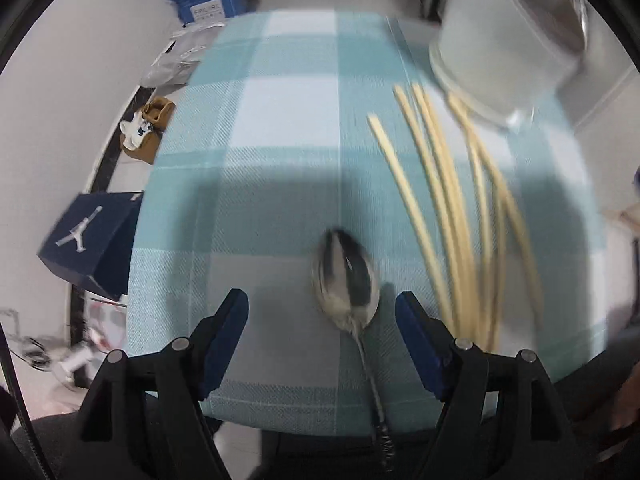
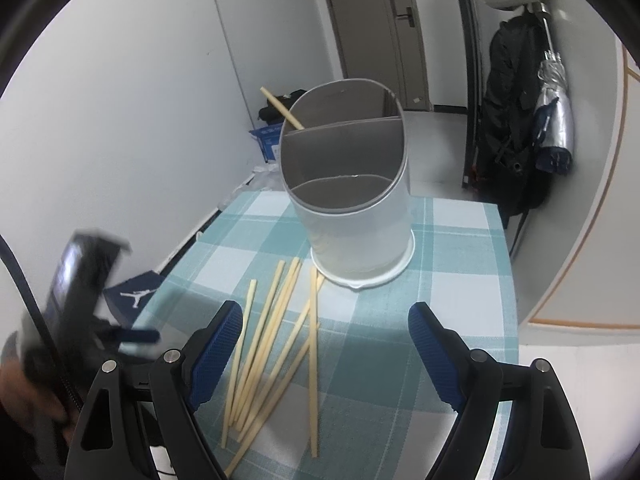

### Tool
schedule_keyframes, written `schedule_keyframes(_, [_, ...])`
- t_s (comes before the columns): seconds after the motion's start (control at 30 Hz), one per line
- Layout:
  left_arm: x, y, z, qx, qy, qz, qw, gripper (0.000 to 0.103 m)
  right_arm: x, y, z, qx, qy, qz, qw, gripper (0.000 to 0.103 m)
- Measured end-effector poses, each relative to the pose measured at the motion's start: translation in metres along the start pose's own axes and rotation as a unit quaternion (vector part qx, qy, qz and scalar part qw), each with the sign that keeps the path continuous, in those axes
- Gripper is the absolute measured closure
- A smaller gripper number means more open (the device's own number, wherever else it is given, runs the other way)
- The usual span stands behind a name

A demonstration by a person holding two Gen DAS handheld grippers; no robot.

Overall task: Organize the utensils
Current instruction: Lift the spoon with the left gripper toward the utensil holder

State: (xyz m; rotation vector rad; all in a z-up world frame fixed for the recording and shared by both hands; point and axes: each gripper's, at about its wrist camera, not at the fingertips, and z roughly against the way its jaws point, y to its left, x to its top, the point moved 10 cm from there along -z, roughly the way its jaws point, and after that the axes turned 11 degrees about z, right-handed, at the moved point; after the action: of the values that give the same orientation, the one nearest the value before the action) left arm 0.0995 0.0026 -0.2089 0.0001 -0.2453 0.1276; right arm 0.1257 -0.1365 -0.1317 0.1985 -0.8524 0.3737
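Standing apart, both tongs (image 1: 322, 312) (image 2: 326, 330) hover near the table edge (image 1: 280, 424), gripping nothing.

A polished steel spoon (image 1: 347, 280) lay flat on the teal-and-white checked cloth, bowl up and pointing away, its handle reaching over the near table edge. Beside it, a loose fan of pale wooden chopsticks (image 2: 276, 344) crossed one another on the cloth, their far tips near a white cylindrical divided holder (image 2: 352, 200), which stood upright with one more chopstick (image 2: 282, 109) leaning in its rear compartment.
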Motion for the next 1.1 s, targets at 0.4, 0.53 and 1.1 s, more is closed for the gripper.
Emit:
schedule_keyframes(0.4, [0.009, -0.006, 0.000, -0.030, -0.013, 0.017, 0.9993, 0.072, 0.006, -0.004, 0.014, -0.003, -0.015, -0.005, 1.000, 0.018])
schedule_keyframes(0.53, [0.008, -0.006, 0.001, -0.043, -0.018, 0.042, 0.9980, 0.072, 0.006, -0.008, 0.016, 0.000, -0.017, -0.017, 1.000, 0.018])
schedule_keyframes(1.1, [0.061, 0.011, 0.016, -0.176, -0.048, 0.145, 0.9726, 0.073, -0.006, -0.009, 0.006, 0.017, 0.008, -0.049, 0.999, 0.018])
